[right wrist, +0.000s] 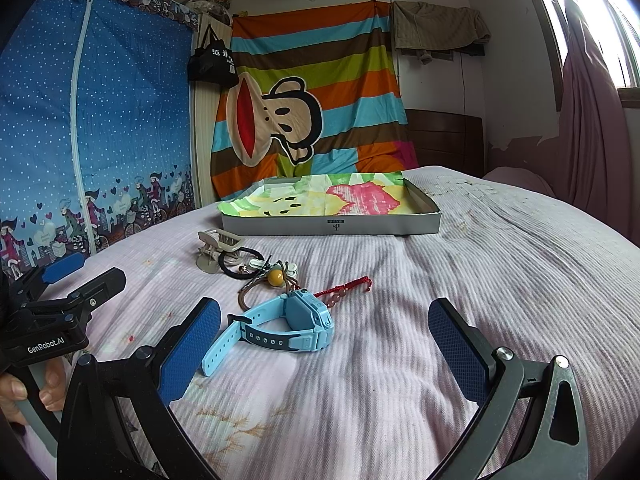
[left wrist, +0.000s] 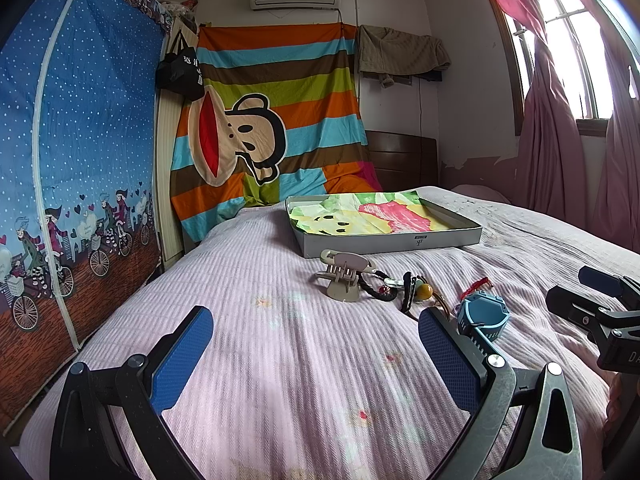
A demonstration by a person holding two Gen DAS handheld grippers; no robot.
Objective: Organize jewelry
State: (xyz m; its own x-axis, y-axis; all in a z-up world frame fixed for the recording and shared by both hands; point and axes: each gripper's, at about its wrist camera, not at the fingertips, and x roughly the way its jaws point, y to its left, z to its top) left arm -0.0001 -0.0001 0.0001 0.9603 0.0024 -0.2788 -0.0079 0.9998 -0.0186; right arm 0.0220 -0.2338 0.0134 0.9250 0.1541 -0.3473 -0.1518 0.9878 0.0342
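Observation:
A small heap of accessories lies on the pink bedspread: a beige claw clip, a black hair tie, a cord with a yellow bead, a red string bracelet and a light blue watch. Behind them sits a shallow grey box lined with colourful paper. My left gripper is open, low over the bedspread, left of the heap. My right gripper is open, with the watch just ahead between its fingers, untouched.
A blue fabric wardrobe runs along the bed's left side. A striped monkey sheet hangs behind the bed, and pink curtains cover the window on the right. A hand holds the left gripper's handle.

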